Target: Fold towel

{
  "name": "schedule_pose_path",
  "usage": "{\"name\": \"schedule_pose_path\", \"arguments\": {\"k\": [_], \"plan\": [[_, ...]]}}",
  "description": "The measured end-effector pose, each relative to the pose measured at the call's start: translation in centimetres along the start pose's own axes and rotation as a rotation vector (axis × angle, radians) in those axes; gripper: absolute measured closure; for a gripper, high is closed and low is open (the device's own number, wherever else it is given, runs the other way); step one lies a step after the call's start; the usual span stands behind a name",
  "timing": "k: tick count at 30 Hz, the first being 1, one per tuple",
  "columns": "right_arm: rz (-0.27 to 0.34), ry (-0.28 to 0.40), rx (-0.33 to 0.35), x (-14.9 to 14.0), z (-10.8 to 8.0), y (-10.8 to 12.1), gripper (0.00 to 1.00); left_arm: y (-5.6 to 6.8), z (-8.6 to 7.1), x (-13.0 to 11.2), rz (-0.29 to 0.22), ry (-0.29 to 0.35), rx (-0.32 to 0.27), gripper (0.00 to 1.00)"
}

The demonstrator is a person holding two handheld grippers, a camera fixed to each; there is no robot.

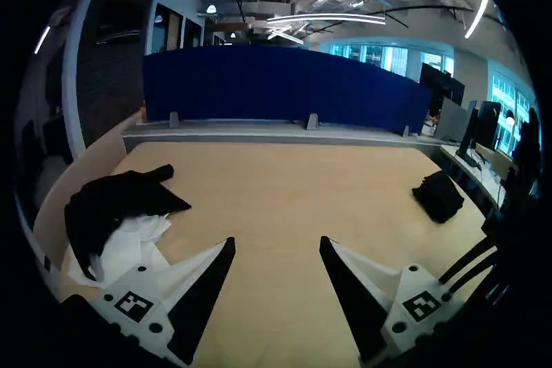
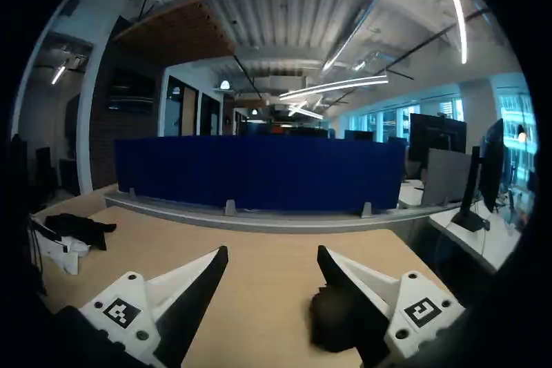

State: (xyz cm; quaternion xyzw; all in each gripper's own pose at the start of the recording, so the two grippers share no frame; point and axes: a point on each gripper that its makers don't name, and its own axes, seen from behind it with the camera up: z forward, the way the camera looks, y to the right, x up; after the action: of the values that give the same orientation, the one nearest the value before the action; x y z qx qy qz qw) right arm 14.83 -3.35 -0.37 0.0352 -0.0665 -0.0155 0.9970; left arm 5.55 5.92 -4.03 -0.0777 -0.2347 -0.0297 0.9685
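Left gripper (image 1: pixel 277 239), right gripper (image 2: pixel 271 249): fingers spread, empty. Black towel (image 1: pixel 117 202) heaped left on worktop (image 1: pixel 290 181). Best bet: pinch one corner only, drag clear of white towel (image 1: pixel 131 247).

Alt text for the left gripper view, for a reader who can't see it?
The left gripper, jaws open and holding nothing, hovers over a light wooden table. A crumpled heap of black and white cloths lies at the left, a compact black cloth pile at the right, a blue fabric partition behind.
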Motion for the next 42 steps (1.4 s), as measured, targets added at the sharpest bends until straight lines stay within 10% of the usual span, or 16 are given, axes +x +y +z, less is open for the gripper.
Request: {"name": "schedule_pose_path", "arguments": {"k": [12,42], "plan": [[0.021,-0.021,-0.006,-0.1,-0.3,-2.5,0.00,-2.8,-0.8,5.9,-0.058,0.273,0.073,0.10],[0.120,-0.140,-0.095,-2.6,-0.2,-0.1,0.00,-4.5,0.9,3.2,0.093,0.446,0.184,0.10]]}}
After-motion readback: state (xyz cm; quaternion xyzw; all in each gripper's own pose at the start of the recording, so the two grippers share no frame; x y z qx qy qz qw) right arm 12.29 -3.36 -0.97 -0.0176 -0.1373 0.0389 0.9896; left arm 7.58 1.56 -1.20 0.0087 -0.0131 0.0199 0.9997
